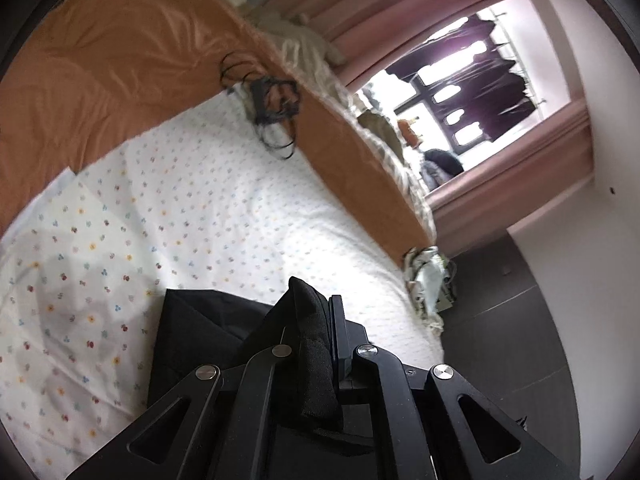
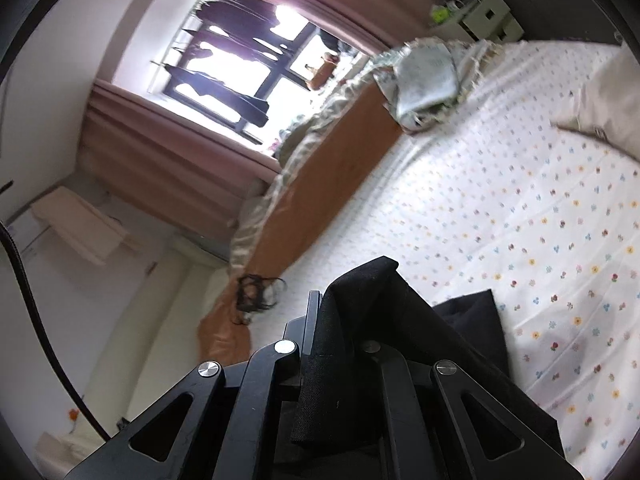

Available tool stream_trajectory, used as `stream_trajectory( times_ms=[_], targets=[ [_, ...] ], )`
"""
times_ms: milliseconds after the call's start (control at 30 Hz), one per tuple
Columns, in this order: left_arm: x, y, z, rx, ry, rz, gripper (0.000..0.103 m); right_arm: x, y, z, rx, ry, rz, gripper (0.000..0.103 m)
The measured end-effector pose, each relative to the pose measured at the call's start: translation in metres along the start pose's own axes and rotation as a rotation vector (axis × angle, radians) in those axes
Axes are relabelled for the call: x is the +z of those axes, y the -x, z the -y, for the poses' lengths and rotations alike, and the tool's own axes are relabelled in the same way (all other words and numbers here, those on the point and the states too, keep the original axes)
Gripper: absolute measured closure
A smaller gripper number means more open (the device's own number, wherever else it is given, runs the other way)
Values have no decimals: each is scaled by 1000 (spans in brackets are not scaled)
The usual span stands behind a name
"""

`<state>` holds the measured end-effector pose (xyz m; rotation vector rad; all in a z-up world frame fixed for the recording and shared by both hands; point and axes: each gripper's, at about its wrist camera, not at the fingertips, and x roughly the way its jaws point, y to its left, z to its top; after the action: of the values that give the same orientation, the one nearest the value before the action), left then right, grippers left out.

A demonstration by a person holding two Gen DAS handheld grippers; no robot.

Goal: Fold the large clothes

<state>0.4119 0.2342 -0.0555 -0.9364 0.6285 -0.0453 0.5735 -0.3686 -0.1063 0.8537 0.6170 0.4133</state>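
A black garment point(image 1: 200, 320) hangs over the bed's white flowered sheet point(image 1: 180, 200). My left gripper point(image 1: 316, 300) is shut on a bunched edge of the garment, and the cloth sticks up between the fingers. In the right wrist view my right gripper point(image 2: 340, 292) is shut on another edge of the black garment point(image 2: 472, 320), which drapes off to the right over the flowered sheet point(image 2: 520, 200). Both grippers hold the cloth above the bed.
An orange blanket point(image 1: 120, 60) runs along the bed's far side, with a tangle of black cords point(image 1: 276, 108) on it. A crumpled patterned cloth point(image 2: 424, 80) lies near the bed's edge. Pink curtains point(image 1: 400, 0) frame a window, and dark floor point(image 1: 500, 320) lies beside the bed.
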Motion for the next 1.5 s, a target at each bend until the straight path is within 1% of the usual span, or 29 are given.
stream_trajectory(
  times_ms=[133,267,333,367,400,433,467,500,533,567,600,667,767,933,1033,1133,1300,1500],
  targets=[
    [-5,-36,-30,66,42,-52,99,-5,-27,24,-53,-28,-33,98],
    [-10,-61,-56,79,77,-74,99,-11,-48,43,-107,-25,-63,97],
    [-10,-68,-63,69,96,-81,99,-11,-54,49,-120,-29,-69,96],
    [-8,-70,-63,63,99,-86,97,-10,-57,51,-121,-29,-69,96],
    [-7,-72,-63,56,103,-99,89,-9,-60,50,-133,-17,-78,92],
    [-6,-73,-63,43,111,-108,73,-8,-62,48,-156,0,-93,73],
    [-7,-71,-63,33,117,-108,61,-9,-64,47,-165,9,-99,41],
    [-7,-68,-62,29,120,-96,37,-9,-60,45,-169,14,-88,27],
    [-9,-60,-60,29,116,-63,22,-9,-57,44,-172,15,-71,13],
    [-9,-54,-59,27,108,-38,19,-10,-51,42,-180,21,-46,13],
    [-11,-47,-56,24,98,-20,19,-11,-46,39,-190,32,-37,13],
    [-18,-35,-56,36,96,-15,19,-12,-41,35,-201,48,-49,13],
    [-28,-20,-61,40,120,-13,19,-19,-29,31,-251,61,-57,13],
    [-50,12,-63,75,124,9,19,-38,-13,8,-341,120,-83,13],
    [-66,29,-64,87,130,5,19,-59,-9,-9,-384,168,-122,13],
    [-82,46,-66,99,125,0,19,-81,-9,-29,-404,234,-167,13],
    [-100,65,-76,105,145,2,19,-118,-14,-66,-406,340,-237,13],
    [-125,86,-96,106,174,-5,19,-169,-14,-94,-409,413,-319,13]
  ],
)
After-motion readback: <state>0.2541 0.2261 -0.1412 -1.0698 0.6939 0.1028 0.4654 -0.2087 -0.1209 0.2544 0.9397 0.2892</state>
